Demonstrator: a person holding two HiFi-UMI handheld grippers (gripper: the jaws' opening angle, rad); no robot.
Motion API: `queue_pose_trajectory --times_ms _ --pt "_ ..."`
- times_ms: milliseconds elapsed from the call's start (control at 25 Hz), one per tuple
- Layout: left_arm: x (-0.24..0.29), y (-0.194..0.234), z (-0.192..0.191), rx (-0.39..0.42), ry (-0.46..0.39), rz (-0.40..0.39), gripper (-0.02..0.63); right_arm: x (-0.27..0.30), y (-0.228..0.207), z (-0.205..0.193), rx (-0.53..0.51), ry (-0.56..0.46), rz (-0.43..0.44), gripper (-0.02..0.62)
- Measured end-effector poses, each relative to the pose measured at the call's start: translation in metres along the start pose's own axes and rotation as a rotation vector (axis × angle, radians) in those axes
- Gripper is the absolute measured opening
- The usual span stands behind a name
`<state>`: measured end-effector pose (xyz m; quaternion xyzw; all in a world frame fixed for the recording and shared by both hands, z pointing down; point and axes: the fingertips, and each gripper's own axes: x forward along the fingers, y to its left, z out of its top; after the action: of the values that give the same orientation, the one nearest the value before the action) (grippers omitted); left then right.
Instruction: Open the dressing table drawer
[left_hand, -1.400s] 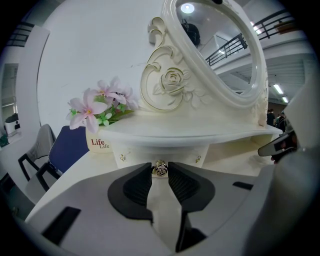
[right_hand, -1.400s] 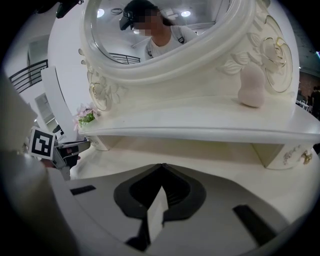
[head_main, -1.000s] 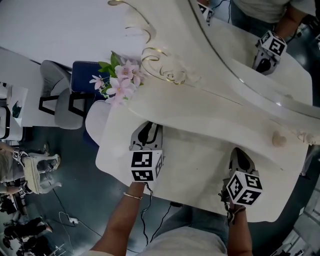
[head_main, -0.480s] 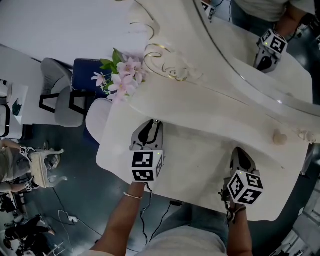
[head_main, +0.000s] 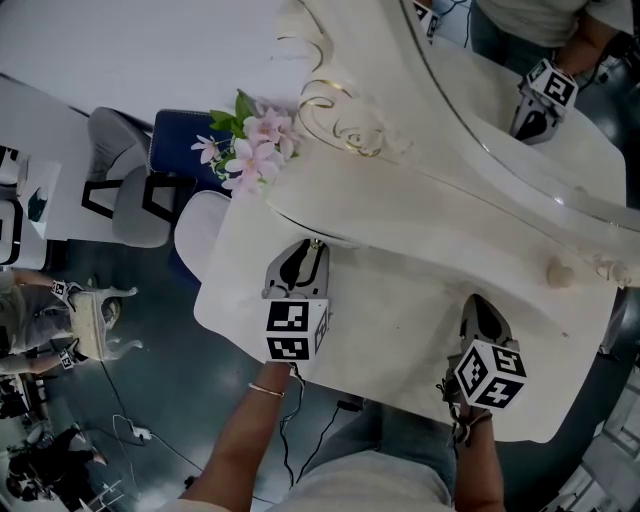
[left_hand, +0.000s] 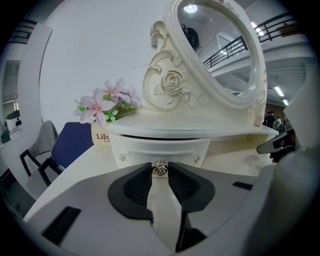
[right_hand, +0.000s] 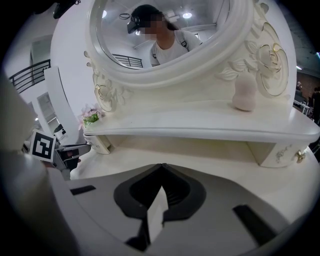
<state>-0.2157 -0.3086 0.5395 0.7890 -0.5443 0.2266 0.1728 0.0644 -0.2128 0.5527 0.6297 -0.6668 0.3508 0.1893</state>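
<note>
Lab hall: mezzanine railing (left_hand: 235, 46), floor cables (head_main: 135, 432)

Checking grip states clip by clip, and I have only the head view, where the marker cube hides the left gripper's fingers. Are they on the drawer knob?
Observer: Yes. In the left gripper view, the left gripper has its fingers closed on either side of the small gold knob at the middle of the drawer front.
Operator: And the right gripper?
Observer: The right gripper has its fingers meeting at the tips with nothing between them, above the tabletop.
Operator: Any other drawer there?
Observer: One small drawer under the shelf, at the right of the right gripper view, with a second knob. The right gripper is apart from it.
</note>
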Motion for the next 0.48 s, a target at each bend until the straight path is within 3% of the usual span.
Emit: queue_pose_trajectory --times_ms 480 --pt "-0.0066 -0.0001 -0.005 -0.002 -0.003 0.0 0.112 -0.0067 -0.001 -0.0058 -0.004 0.002 -0.002 0.008"
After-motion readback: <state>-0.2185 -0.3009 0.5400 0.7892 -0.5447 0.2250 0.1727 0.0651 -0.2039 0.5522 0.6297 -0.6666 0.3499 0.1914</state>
